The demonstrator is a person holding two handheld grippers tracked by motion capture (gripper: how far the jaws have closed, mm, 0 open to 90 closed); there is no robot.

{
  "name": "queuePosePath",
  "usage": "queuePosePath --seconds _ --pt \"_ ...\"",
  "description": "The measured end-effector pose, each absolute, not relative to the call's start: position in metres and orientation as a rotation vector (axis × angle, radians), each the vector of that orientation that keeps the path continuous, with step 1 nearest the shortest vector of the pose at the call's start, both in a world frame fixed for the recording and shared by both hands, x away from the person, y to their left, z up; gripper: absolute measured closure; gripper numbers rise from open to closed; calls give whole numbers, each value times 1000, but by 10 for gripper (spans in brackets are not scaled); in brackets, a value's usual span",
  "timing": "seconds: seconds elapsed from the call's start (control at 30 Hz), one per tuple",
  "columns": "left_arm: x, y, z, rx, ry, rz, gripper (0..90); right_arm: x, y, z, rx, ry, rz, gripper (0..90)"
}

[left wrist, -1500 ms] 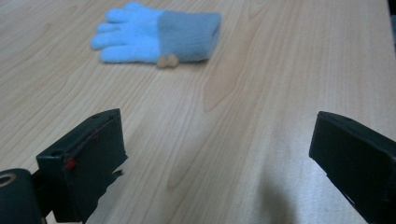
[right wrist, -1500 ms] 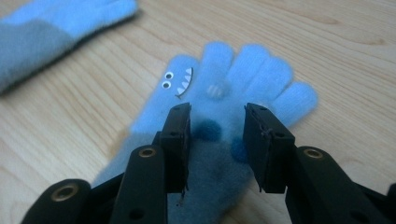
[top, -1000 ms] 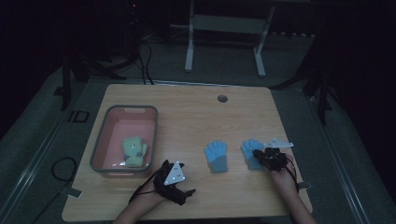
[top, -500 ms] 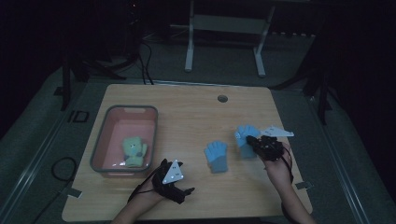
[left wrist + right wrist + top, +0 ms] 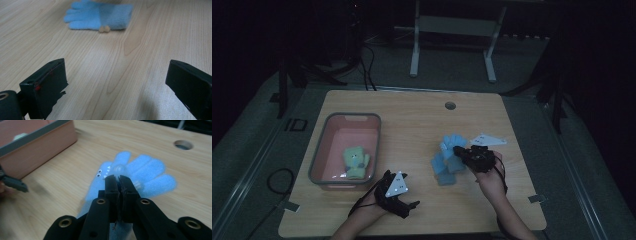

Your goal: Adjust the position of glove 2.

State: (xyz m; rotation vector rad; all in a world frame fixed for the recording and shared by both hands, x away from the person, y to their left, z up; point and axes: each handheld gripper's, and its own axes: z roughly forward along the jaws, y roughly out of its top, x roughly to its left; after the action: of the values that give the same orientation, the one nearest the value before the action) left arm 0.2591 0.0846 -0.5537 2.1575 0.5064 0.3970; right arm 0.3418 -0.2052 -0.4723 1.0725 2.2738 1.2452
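My right gripper (image 5: 462, 151) (image 5: 118, 178) is shut on a light blue glove (image 5: 453, 144) (image 5: 147, 175) with small eyes and teeth on it, and holds it just above the table. A second blue glove (image 5: 439, 166) (image 5: 100, 16) lies flat on the wood, partly under the held one in the high view. My left gripper (image 5: 404, 205) (image 5: 116, 70) rests near the front edge, jaws wide open over bare wood, well short of the flat glove. A green glove (image 5: 355, 161) lies in the pink bin (image 5: 319, 155).
The pink bin (image 5: 37, 147) with its grey rim stands at the table's left. A round cable hole (image 5: 450, 105) (image 5: 183, 144) is near the far edge. Bare wood lies between the bin and the gloves. Metal stand legs (image 5: 414, 45) rise behind the table.
My right gripper has lifted its blue glove off the table and carried it left, so that it now overlaps the other blue glove. The left gripper has stayed put.
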Motion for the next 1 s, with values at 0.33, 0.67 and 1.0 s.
queuePosePath --seconds 0.33,0.67,1.0 --pt "259 84 -554 2157 503 395 39 339 -189 -501 1086 2391 1208 861" --pt "259 83 -555 2162 502 394 38 340 -183 -521 1115 2423 1162 860" --pt "258 83 -554 2162 500 394 39 348 -187 -536 1148 2436 1124 845"
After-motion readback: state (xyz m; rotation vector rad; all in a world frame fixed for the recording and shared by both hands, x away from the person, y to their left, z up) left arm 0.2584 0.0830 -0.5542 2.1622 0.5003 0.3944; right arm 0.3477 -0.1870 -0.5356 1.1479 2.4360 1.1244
